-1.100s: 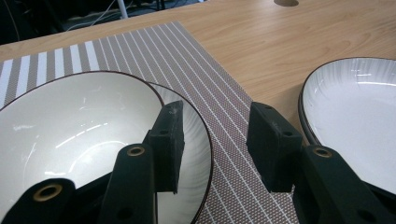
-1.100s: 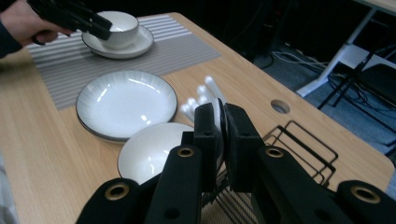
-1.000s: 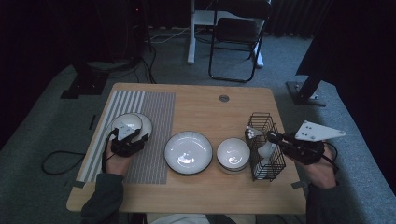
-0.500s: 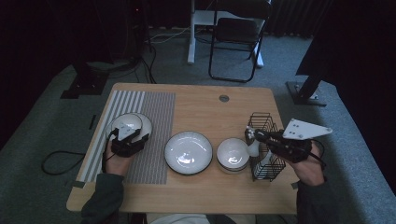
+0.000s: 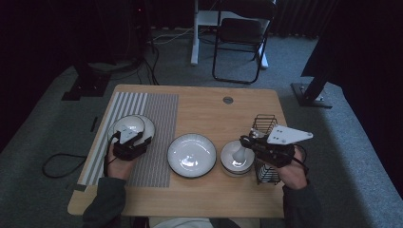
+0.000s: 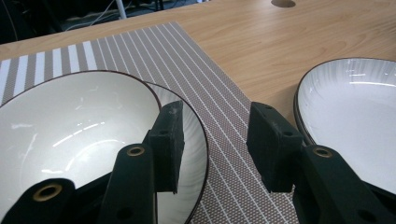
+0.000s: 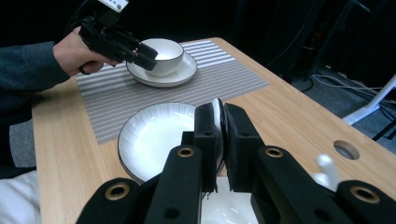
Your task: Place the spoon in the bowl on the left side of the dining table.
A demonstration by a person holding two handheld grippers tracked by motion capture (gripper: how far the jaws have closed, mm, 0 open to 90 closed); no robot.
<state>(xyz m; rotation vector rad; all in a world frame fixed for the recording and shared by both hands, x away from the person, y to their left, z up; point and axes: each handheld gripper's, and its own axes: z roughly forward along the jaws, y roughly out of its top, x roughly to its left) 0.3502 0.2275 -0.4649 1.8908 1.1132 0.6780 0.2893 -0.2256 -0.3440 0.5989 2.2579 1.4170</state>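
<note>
A white spoon hangs over the small white bowl, and my right gripper is shut on its handle. In the right gripper view the spoon's thin white edge shows pinched between the jaws of that gripper. My left gripper stands open at the near rim of a white bowl on a saucer. In the left gripper view that gripper's one jaw is over the saucer rim and the other over the placemat. Nothing lies between them.
A wide white plate sits mid-table between the two bowls. A black wire basket stands just right of the small bowl, under my right hand. The striped placemat covers the table's left part. A chair stands beyond the far edge.
My right gripper has moved left from the wire basket to above the small bowl, with the spoon in its jaws. The left gripper has stayed at the bowl on the saucer.
</note>
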